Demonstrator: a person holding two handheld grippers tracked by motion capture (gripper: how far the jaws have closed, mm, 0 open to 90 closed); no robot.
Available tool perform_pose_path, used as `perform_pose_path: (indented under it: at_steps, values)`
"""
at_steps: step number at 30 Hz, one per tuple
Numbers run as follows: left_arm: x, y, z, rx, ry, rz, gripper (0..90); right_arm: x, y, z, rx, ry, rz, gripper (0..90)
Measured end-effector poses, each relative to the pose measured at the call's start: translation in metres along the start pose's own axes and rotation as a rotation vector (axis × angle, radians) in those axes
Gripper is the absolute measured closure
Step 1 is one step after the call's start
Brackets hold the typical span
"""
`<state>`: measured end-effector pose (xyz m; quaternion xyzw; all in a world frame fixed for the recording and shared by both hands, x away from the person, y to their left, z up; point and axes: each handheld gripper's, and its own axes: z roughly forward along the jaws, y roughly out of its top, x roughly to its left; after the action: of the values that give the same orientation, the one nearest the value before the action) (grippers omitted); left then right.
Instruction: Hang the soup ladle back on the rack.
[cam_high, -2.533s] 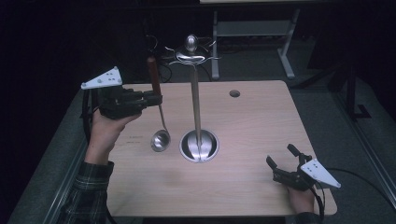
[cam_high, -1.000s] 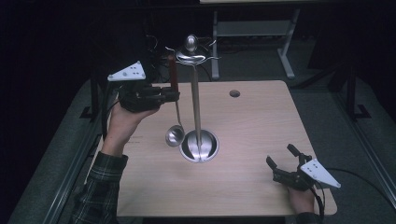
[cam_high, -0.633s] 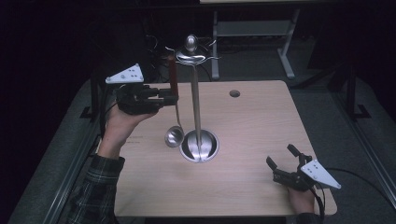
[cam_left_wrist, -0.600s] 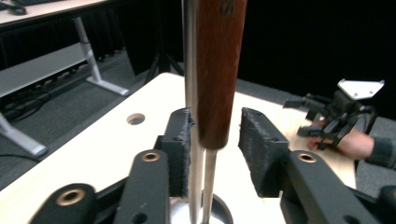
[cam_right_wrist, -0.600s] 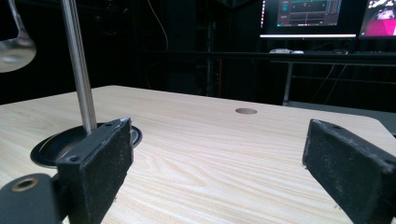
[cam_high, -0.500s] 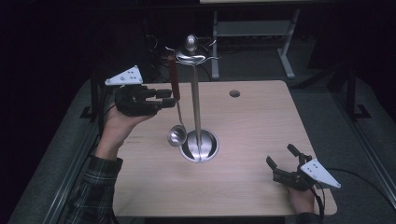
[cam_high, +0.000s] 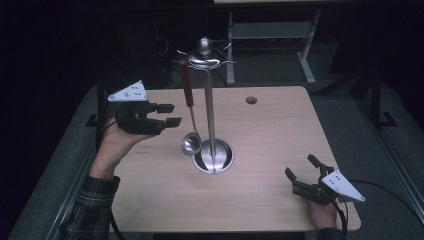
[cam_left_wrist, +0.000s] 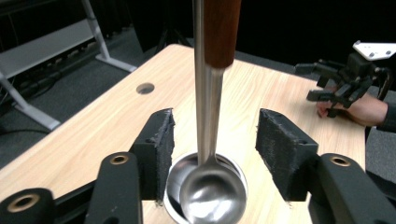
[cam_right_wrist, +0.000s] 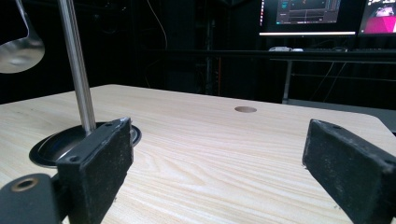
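As it hangs from the stand, the ladle points straight down.

Lighting: bright tabletop, dark surroundings.
Overhead light glares on the steel ladle; near claw pads appear soft; distant monitors glow slightly blurred.

Black grippers — grey three-cornered plates, brass-ringed screw holes — and a plaid sleeve.
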<state>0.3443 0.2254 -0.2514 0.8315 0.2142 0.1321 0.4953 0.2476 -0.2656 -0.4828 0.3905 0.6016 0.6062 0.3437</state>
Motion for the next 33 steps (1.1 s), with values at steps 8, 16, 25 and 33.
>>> perform_pose_path:
  at_steps: [8,16,25,33]
  values:
    - [0.0,-0.021,-0.003,0.029,0.013,-0.013,40.0,0.0,0.0,0.0,0.001,-0.001,0.0,8.0]
    - [-0.006,-0.047,-0.001,0.049,0.036,-0.019,37.2,0.0,0.0,0.0,0.001,0.0,0.001,8.0]
    - [-0.013,-0.076,0.001,0.052,0.086,-0.028,33.9,0.0,0.0,0.0,0.0,0.0,-0.001,8.0]
    - [-0.018,-0.107,0.0,0.067,0.139,-0.035,29.2,0.0,0.0,0.0,0.001,0.001,-0.001,7.9]
